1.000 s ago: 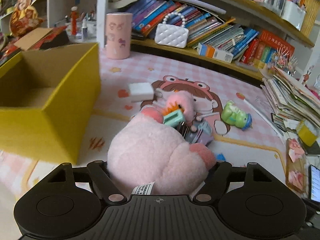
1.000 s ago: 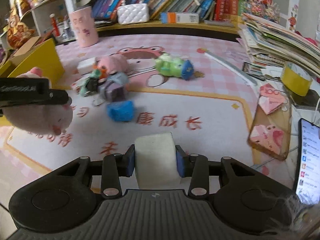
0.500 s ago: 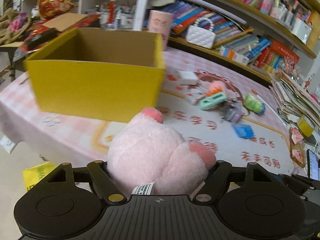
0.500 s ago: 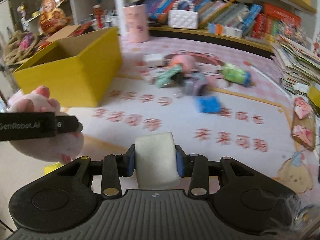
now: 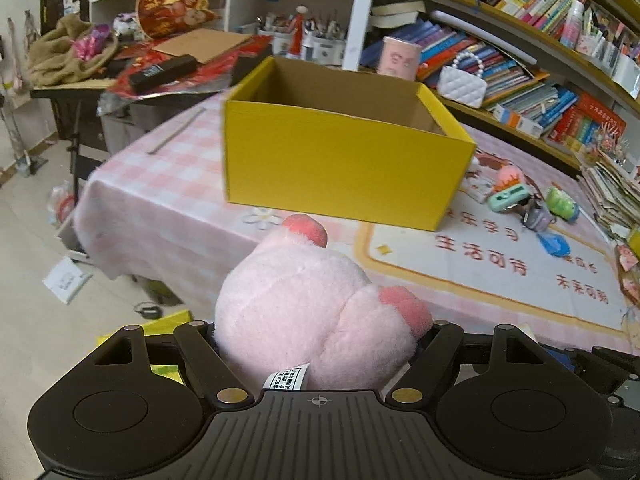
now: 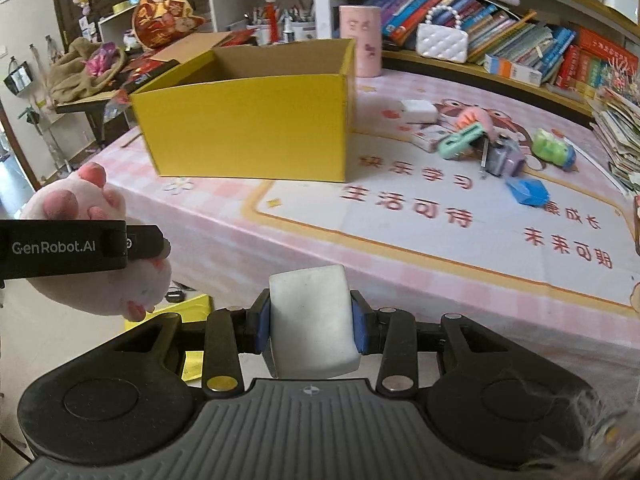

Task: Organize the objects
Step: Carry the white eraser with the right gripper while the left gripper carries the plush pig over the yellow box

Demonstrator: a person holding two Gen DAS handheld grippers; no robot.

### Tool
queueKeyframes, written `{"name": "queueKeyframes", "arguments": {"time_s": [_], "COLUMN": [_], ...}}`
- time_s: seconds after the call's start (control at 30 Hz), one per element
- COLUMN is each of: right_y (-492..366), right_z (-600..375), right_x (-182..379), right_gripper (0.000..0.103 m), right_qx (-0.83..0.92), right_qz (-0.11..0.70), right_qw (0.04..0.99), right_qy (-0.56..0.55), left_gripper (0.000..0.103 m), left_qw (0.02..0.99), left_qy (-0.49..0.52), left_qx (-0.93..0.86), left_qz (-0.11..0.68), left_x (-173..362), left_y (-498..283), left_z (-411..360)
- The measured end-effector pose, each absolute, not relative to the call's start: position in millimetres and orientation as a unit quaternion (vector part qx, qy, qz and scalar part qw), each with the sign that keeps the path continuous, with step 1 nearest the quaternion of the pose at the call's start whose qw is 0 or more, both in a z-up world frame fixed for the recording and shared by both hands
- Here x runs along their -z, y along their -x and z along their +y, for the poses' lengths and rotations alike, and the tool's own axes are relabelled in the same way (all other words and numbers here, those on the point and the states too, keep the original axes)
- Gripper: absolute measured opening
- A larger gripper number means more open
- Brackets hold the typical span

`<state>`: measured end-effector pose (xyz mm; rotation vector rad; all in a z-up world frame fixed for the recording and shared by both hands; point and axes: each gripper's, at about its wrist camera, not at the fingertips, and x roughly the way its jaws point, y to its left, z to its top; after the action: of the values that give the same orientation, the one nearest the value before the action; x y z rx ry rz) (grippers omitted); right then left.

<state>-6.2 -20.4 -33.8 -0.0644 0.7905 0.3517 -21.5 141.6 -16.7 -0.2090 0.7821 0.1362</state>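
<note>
Left hand-held gripper: clamped on a pink plush toy, which bulges out between the two fingers, sewn-in label facing the camera. Toy sits in the air off the near edge of the bench, short of the yellow cardboard box. In the right wrist view the same plush shows at far left with a black finger marked "GenRobot.AI" across it.

Right hand-held gripper: closed on a white rectangular block, blue pads pressed to both of its sides. Also off the near bench edge, box ahead and to the left.

Box: open top, upright, standing on the pink checked cloth at the left end of the printed mat. What can be seen of its inside shows only bare cardboard.

Right of the box, on the mat:
- white flat box, nearest to the box
- mint-green toy with a pink fuzzy toy touching it
- small purple-grey toy just beside those
- green plush toy further right
- blue item nearer the camera, apart from the cluster

Behind the box: pink cylindrical holder, white quilted handbag on the bookshelf.
</note>
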Motion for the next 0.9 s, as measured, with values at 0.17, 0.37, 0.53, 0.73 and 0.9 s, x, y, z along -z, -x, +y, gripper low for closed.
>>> {"name": "queueKeyframes", "arguments": {"time_s": [0.17, 0.37, 0.53, 0.73, 0.9], "right_y": [15, 19, 19, 10, -5], "right_z": [-2, 8, 11, 18, 28], "right_x": [27, 22, 20, 19, 17], "right_gripper": [0.036, 0.036, 0.036, 0.036, 0.036], "right_qx": [-0.171, -0.166, -0.159, -0.166, -0.177], "right_qz": [0.375, 0.371, 0.371, 0.372, 0.371], "right_qw": [0.910, 0.912, 0.914, 0.912, 0.910], "right_qy": [0.036, 0.042, 0.047, 0.051, 0.049], "left_gripper": [0.076, 0.076, 0.076, 0.076, 0.076], "left_qw": [0.921, 0.924, 0.924, 0.925, 0.930], "left_qy": [0.102, 0.103, 0.109, 0.114, 0.112], "left_qx": [-0.067, -0.055, -0.048, -0.048, -0.056], "left_qz": [0.371, 0.365, 0.364, 0.359, 0.347], "left_x": [13, 11, 12, 10, 3], "left_y": [34, 39, 38, 32, 23], "left_z": [160, 167, 172, 178, 185]}}
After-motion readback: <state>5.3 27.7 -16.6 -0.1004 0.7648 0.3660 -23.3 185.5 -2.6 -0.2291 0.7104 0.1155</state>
